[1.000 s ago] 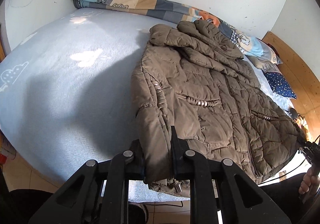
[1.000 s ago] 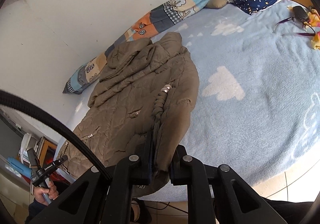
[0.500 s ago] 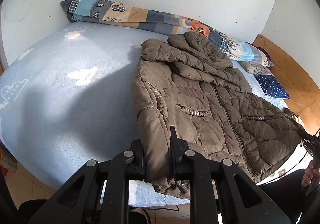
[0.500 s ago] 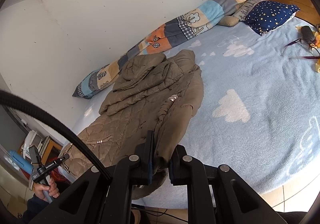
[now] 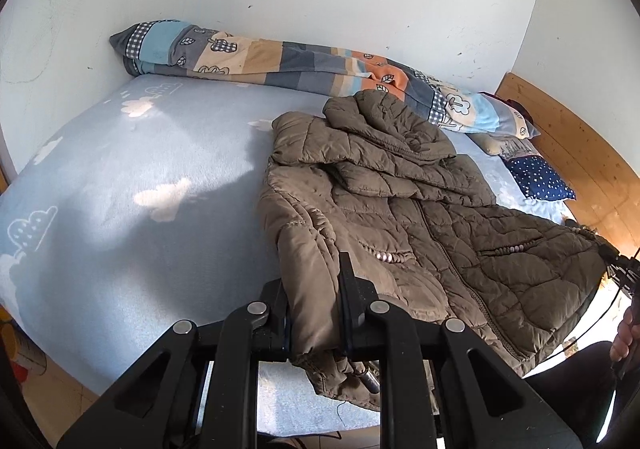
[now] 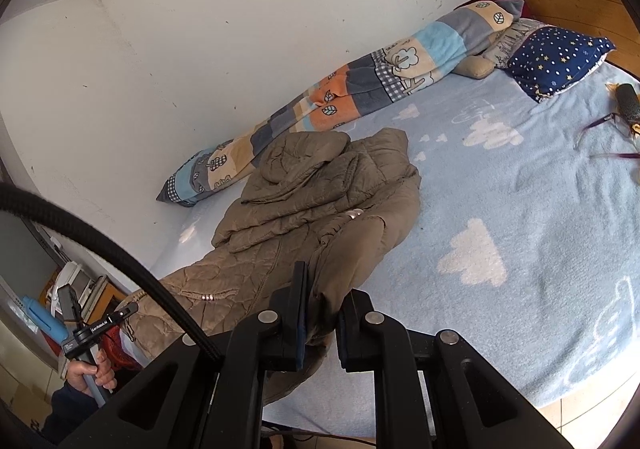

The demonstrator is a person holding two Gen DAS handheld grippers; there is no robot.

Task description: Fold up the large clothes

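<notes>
An olive-brown quilted jacket [image 5: 400, 209] lies front up on the light blue bed [image 5: 120, 217], its hood toward the wall. My left gripper [image 5: 312, 281] is shut on one bottom corner of the hem, which is lifted off the bed near the front edge. In the right wrist view the same jacket [image 6: 320, 193] stretches away from my right gripper [image 6: 326, 285], which is shut on the other hem corner. The hem between the two grips hangs raised. A person's hand [image 6: 94, 371] holding the left gripper's handle shows at the lower left.
A rolled patchwork blanket [image 5: 300, 61] lies along the white wall. A navy star pillow [image 6: 556, 57] and a wooden headboard [image 5: 580, 153] are at the bed's head. A brush and purple strap [image 6: 624, 113] lie on the bed. Tiled floor runs below the front edge.
Both grippers have risen with the hem corners still pinched. The jacket's lower edge has come up off the bed, and more of the wall shows.
</notes>
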